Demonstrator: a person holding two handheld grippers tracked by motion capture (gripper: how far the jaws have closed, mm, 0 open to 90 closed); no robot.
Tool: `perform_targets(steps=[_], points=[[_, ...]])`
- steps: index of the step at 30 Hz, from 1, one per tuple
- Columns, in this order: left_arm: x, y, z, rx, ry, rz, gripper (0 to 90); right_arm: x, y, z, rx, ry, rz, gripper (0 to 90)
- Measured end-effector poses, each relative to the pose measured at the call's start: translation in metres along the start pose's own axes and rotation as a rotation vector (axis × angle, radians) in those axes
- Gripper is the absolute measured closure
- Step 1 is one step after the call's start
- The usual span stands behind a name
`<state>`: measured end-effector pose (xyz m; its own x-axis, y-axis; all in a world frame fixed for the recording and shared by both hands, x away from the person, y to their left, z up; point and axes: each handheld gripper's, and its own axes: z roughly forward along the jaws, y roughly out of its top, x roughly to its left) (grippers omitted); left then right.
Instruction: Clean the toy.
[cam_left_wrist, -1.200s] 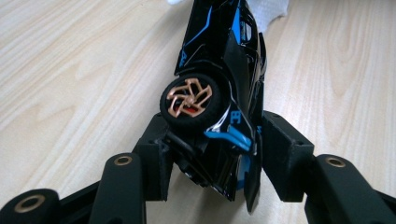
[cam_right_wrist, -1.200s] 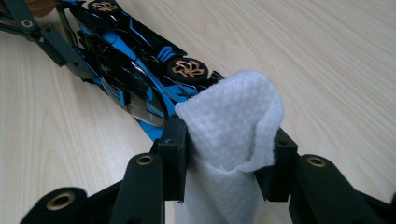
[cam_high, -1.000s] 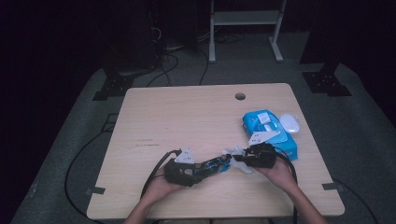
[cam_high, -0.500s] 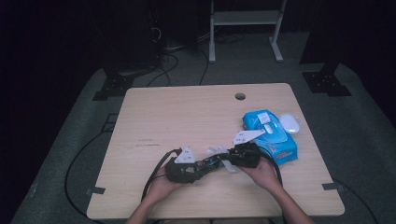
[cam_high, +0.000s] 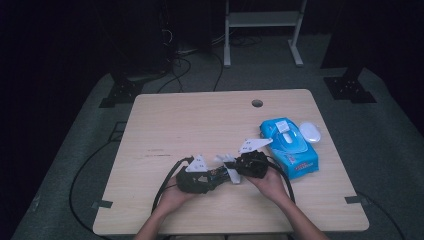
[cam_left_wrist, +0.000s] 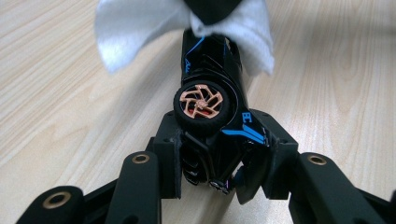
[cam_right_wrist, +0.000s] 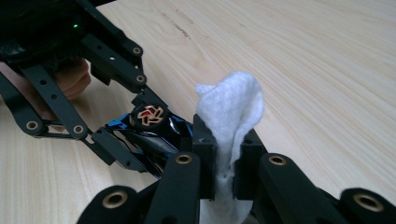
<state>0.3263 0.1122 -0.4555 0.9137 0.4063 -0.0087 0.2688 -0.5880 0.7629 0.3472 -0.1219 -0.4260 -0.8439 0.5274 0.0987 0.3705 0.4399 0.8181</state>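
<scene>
A black toy car (cam_left_wrist: 212, 70) with blue trim and copper wheels lies on its side in my left gripper (cam_left_wrist: 222, 149). The jaws have just been closing and are shut on the car's rear end. My right gripper (cam_right_wrist: 229, 154) is shut on a folded white wipe (cam_right_wrist: 231, 107), which sticks up between its pads. In the left gripper view the wipe (cam_left_wrist: 121, 28) lies against the car's far end. In the high view both grippers meet nose to nose near the table's front edge: left gripper (cam_high: 216, 176), right gripper (cam_high: 234, 169), car (cam_high: 220, 173) between them.
A blue pack of wipes (cam_high: 290, 147) lies right of my right hand, with a white oval object (cam_high: 310, 132) beside it. The wooden table (cam_high: 200, 125) has a cable hole (cam_high: 257, 103) near its far edge. Cables trail off the front left.
My right gripper has moved left from beside the blue pack, carrying the wipe up to the car. The left hand has stayed in place.
</scene>
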Motion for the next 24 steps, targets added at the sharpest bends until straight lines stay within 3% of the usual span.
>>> perform_targets(steps=[2, 7, 8, 11, 12, 16, 24], points=[[0.000, 0.000, 0.001, -0.007, 0.000, -0.005, 58.3, 0.004, 0.001, 0.002, -0.008, 0.013, 0.006, 81.9], [-0.001, 0.001, 0.002, -0.011, -0.006, -0.012, 58.2, 0.029, 0.010, 0.022, -0.031, 0.123, -0.010, 81.9], [0.000, 0.000, 0.002, -0.014, -0.008, -0.014, 58.3, 0.033, 0.012, 0.025, -0.028, 0.126, -0.020, 82.0], [0.000, -0.001, 0.002, -0.020, -0.010, -0.022, 58.3, 0.035, 0.013, 0.026, -0.015, 0.108, -0.036, 82.0], [0.000, -0.001, 0.002, -0.022, -0.007, -0.016, 58.3, 0.026, 0.010, 0.021, -0.010, 0.066, -0.036, 82.0], [0.000, -0.001, 0.002, -0.020, -0.006, -0.008, 58.3, 0.008, 0.002, 0.006, -0.006, -0.016, -0.023, 82.0], [0.000, 0.000, 0.002, -0.014, -0.006, 0.000, 58.3, -0.001, -0.002, -0.005, 0.008, -0.070, -0.042, 82.0]])
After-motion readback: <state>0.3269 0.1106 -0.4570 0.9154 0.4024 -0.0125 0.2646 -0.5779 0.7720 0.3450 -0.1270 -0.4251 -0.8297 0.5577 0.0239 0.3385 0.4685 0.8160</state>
